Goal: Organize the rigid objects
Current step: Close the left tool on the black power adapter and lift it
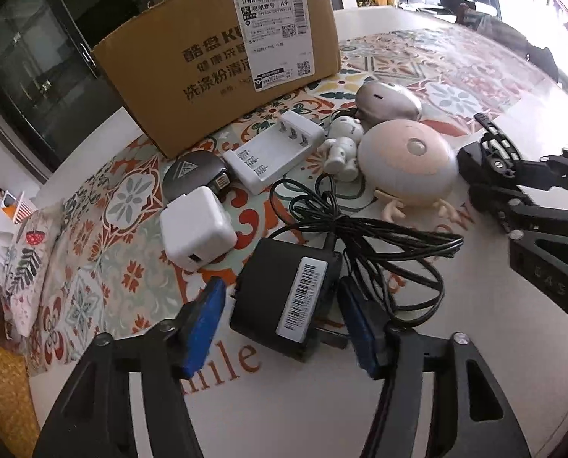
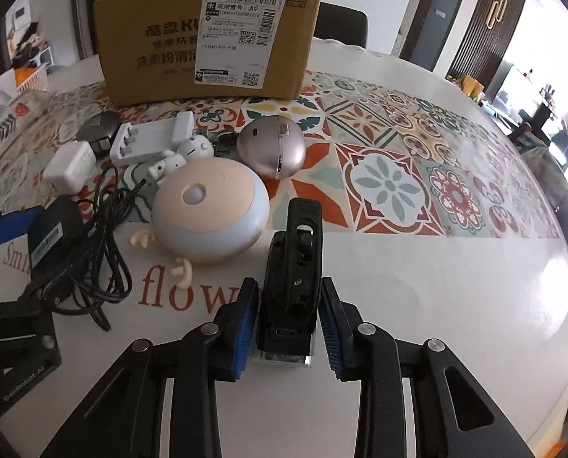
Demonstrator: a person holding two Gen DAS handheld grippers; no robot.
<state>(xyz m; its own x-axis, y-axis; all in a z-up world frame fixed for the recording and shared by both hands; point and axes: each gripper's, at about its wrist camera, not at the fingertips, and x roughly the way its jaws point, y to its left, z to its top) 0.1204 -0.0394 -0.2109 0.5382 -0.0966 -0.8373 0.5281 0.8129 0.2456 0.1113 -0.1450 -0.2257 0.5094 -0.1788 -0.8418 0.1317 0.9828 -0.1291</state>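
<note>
Cable (image 1: 364, 236) crowds lamp (image 1: 408, 166), seemingly touching.

Box (image 1: 215, 53) behind cluster; adapter (image 1: 284, 297) front, cube charger (image 1: 196, 233) left, round lamp (image 1: 406, 164) right.

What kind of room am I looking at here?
Probably a home dining or living area: a table under a patterned tile-print cloth, a dark glass-door cabinet, and a used shipping box beside household gadgets.

patterned tablecloth (image 2: 390, 187) | floral fabric pouch (image 1: 28, 267) | dark cabinet (image 1: 28, 76)
</note>
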